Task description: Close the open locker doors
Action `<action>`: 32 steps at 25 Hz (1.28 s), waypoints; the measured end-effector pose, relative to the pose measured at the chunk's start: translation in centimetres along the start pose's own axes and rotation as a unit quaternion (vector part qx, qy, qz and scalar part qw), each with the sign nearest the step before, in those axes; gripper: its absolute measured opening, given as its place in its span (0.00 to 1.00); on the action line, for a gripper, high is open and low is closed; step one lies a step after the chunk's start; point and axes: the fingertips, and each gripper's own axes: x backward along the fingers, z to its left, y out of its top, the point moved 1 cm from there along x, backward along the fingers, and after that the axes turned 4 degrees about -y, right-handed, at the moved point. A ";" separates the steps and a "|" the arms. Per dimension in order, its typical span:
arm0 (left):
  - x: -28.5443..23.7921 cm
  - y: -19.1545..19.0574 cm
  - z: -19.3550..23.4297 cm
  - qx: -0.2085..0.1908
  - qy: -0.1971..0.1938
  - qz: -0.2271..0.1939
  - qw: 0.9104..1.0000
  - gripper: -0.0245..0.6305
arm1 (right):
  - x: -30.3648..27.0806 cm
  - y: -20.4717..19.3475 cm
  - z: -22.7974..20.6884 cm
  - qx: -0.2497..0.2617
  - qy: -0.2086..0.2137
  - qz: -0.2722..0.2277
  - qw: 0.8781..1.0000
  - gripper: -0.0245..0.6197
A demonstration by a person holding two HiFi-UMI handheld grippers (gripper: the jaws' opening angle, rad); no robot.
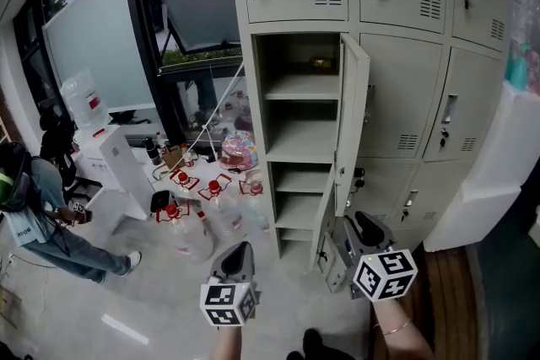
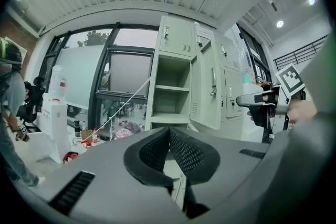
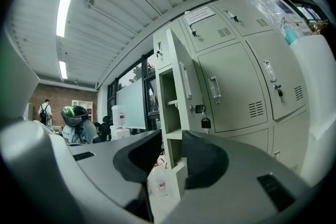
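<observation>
Left gripper – jaws pressed together | Right gripper – jaws spread | Upper locker door – standing open, 12 o'clock of right gripper | Lower locker door – open, near right gripper's 9 o'clock

Holds the left gripper low and level, fingers pressed together at the tips. Holds the right gripper level too, a little further forward, fingers standing apart. Shows a bare right wrist and left forearm at the bottom edge of the head view.
</observation>
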 end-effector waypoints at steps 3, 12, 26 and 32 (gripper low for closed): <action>-1.2 0.0 0.5 0.000 -0.001 0.002 1.000 0.07 | -1.7 -0.1 -0.9 0.005 -0.009 0.002 1.000 0.20; -4.6 1.4 3.0 -0.007 0.008 -0.008 1.000 0.07 | -6.4 -0.5 -2.3 0.018 -0.019 0.016 1.000 0.20; -7.4 0.5 6.1 0.010 0.037 -0.003 0.999 0.07 | -12.0 -1.0 0.8 0.120 0.034 0.034 0.992 0.21; -7.4 0.6 8.0 0.019 0.065 -0.004 0.998 0.07 | -15.3 -1.6 3.6 0.133 0.079 0.050 0.987 0.17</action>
